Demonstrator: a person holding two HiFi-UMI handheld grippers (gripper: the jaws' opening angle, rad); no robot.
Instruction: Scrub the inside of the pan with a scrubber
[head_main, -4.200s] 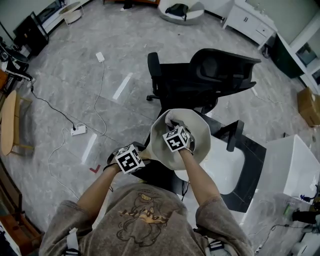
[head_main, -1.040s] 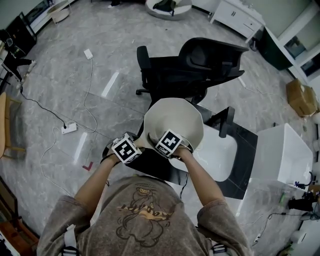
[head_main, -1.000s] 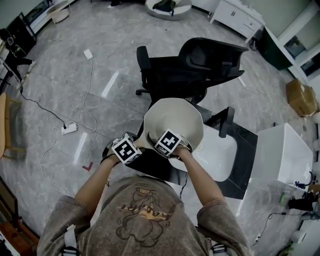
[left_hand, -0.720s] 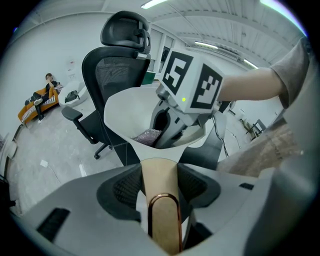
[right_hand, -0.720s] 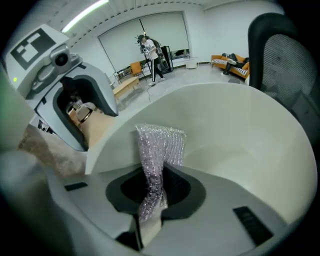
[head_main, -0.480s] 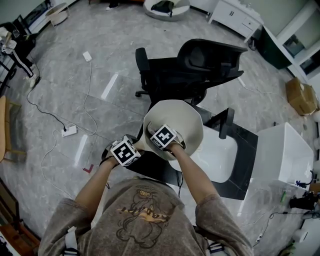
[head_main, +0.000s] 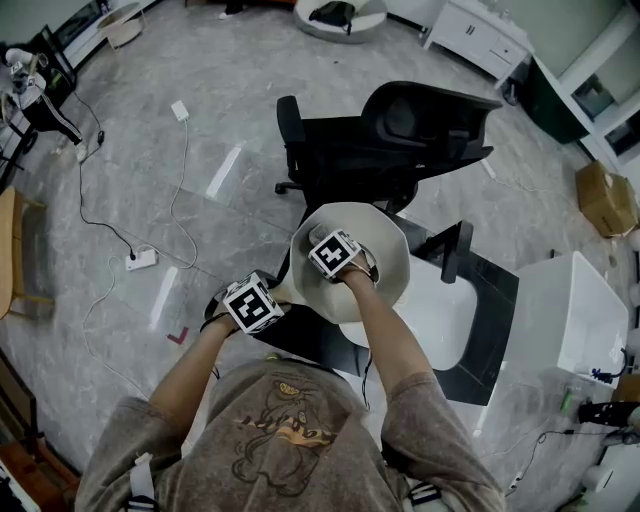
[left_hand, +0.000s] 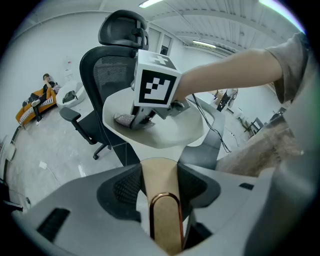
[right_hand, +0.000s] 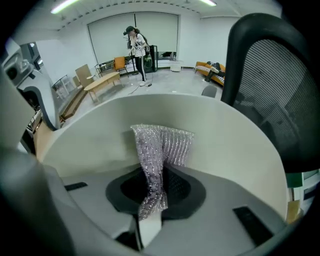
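Note:
A cream-white pan (head_main: 388, 252) is held tilted over the edge of a dark counter. Its tan handle (left_hand: 161, 200), with a copper loop at the end, lies between the jaws of my left gripper (left_hand: 160, 186), which is shut on it. In the head view that left gripper (head_main: 272, 297) sits at the pan's near-left side. My right gripper (head_main: 340, 262) reaches down into the pan and is shut on a silver mesh scrubber (right_hand: 161, 150). The scrubber's free end presses against the pan's inner wall (right_hand: 100, 135). The left gripper view shows the scrubber (left_hand: 125, 119) on the pan's inside (left_hand: 172, 134).
A black office chair (head_main: 400, 140) stands just beyond the pan. A white sink basin (head_main: 440, 320) with a black faucet (head_main: 452, 252) lies to the right, beside a white box (head_main: 575, 320). A power strip (head_main: 142, 260) and cables lie on the floor at left.
My right gripper has slid with the scrubber across the pan's inside, away from the person's body toward the far rim. The left gripper and the pan have stayed put.

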